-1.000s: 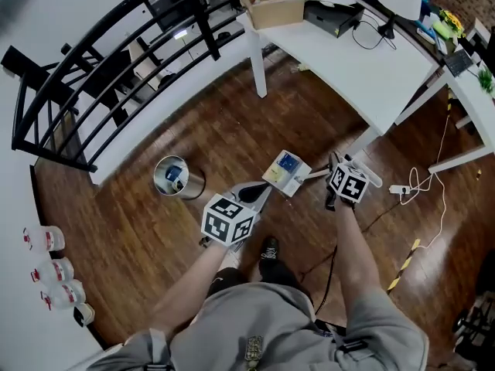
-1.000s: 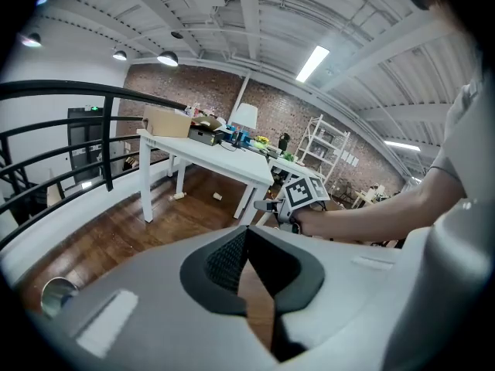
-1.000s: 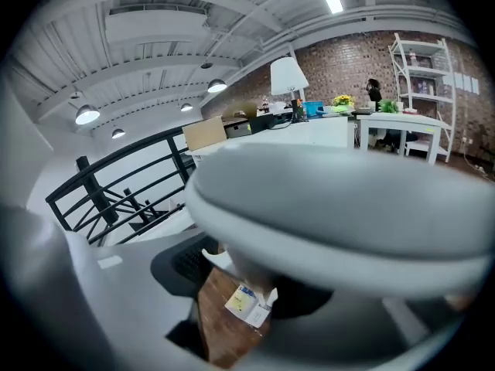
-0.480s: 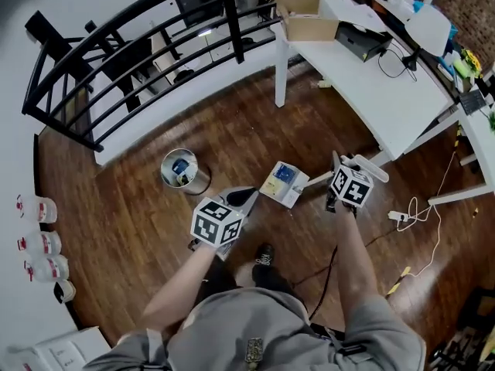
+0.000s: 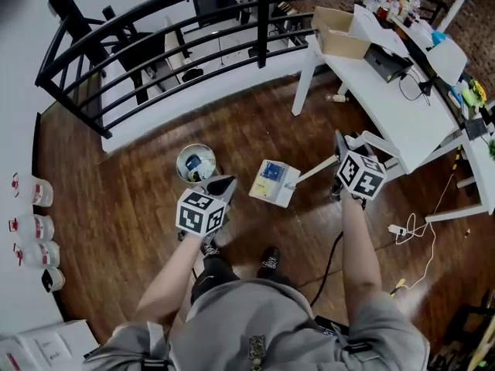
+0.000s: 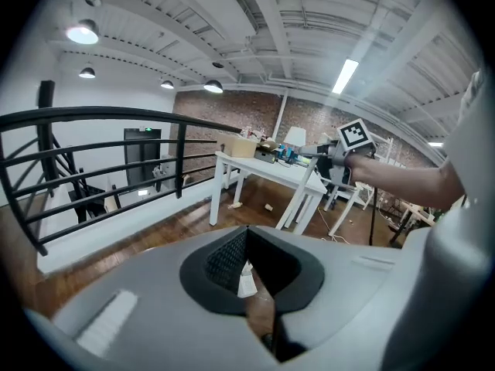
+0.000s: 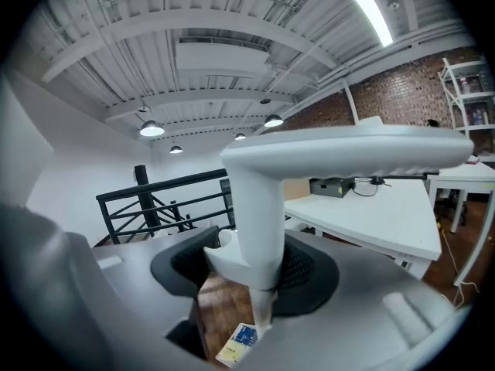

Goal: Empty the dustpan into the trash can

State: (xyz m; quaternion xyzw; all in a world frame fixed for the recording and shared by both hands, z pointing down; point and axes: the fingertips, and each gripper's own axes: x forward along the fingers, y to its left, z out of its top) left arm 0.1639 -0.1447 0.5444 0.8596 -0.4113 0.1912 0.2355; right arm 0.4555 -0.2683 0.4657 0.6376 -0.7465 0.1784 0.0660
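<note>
The right gripper [image 7: 259,275] clamps the dustpan [image 5: 286,184] by its handle and holds it level to carry its litter [image 5: 269,170] — the trash can [image 5: 195,163] sits at nine o'clock. The left gripper [image 6: 247,239] is closed, seemingly empty.

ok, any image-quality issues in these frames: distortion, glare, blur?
Head view: fisheye bows the railing, otherwise sharp. Left gripper view: ceiling lamp blown out, dark corners. Right gripper view: strip light glares, the close dustpan handle looks soft.

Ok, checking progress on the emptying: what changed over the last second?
The white long-handled dustpan, carried by the right gripper, has swung left, closer to the round silver trash can; the left gripper moved up beside the can. Unchanged: right gripper clamped on the handle, litter still on the pan.
</note>
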